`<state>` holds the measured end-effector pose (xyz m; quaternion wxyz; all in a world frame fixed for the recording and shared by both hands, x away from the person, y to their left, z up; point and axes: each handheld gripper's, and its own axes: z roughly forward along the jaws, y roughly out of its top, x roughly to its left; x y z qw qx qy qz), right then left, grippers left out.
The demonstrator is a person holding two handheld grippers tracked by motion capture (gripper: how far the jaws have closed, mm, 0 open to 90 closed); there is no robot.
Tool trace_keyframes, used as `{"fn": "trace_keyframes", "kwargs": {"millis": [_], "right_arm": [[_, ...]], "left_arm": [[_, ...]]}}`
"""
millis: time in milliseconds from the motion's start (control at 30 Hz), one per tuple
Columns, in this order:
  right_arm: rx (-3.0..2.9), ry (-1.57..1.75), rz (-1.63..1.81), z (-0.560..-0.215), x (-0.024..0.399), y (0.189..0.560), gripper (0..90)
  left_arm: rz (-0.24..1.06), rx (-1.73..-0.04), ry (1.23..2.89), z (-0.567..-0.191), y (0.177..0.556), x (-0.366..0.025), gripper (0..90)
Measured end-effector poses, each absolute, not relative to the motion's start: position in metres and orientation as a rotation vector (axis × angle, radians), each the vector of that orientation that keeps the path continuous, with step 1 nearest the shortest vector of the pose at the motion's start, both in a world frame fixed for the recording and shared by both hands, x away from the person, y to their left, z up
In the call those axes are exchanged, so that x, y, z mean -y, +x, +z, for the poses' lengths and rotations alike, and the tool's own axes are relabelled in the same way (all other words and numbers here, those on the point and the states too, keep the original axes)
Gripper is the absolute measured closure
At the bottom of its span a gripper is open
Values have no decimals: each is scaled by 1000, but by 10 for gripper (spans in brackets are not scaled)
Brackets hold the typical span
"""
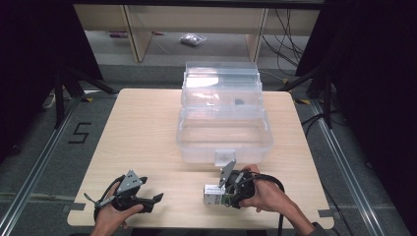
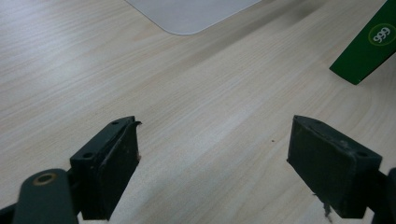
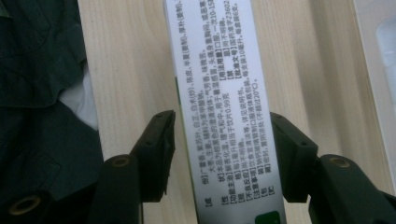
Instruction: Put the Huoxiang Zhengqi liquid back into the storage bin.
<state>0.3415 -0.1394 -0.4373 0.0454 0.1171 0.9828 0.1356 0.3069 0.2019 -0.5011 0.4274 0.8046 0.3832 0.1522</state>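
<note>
Two tools are held low over the near edge of the counter (image 1: pixel 147 128), each gripped by a hand that enters from the bottom of the high view. The left tool (image 1: pixel 158 197) is seen near the near-left corner, held in the left hand (image 1: pixel 114 212), with the forearm rising from the near edge and the jaws pointed toward the right along that edge. In the left gripper view its jaws stand wide apart with only bare wood between them, and a green corner of the box (image 2: pixel 369 46) is seen ahead to the right. The right tool (image 3: pixel 219 158) is held by the right hand (image 1: pixel 263 196) right of the middle of the near edge, the wrist bent inward so that the jaws point left toward the other tool. A small white medicine box (image 3: pixel 219 102), printed with dense black text, lies on the counter between its jaws; in the right gripper view the jaws are narrowed to either side of it, the right jaw at the box's edge and a thin gap visible at the left jaw, so a firm grip cannot be confirmed. A clear plastic container (image 1: pixel 223 132) with its lid raised stands just beyond the right hand, toward the far edge.
</note>
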Motion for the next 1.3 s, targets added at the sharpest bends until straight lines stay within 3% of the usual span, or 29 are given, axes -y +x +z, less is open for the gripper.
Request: {"fn": "trace_keyframes", "kwargs": {"millis": [100,300,1300], "right_arm": [[-3010,339,390,-438,138,341,571],[-3022,120,371,-438,136,347,642],[-3043,210,387,-388,148,354,647]], "left_arm": [[380,-958,2009,-501,307,-202,158],[380,-958,2007,-501,307,-202,158],[374,-960,2004,-502,307,-202,158]]}}
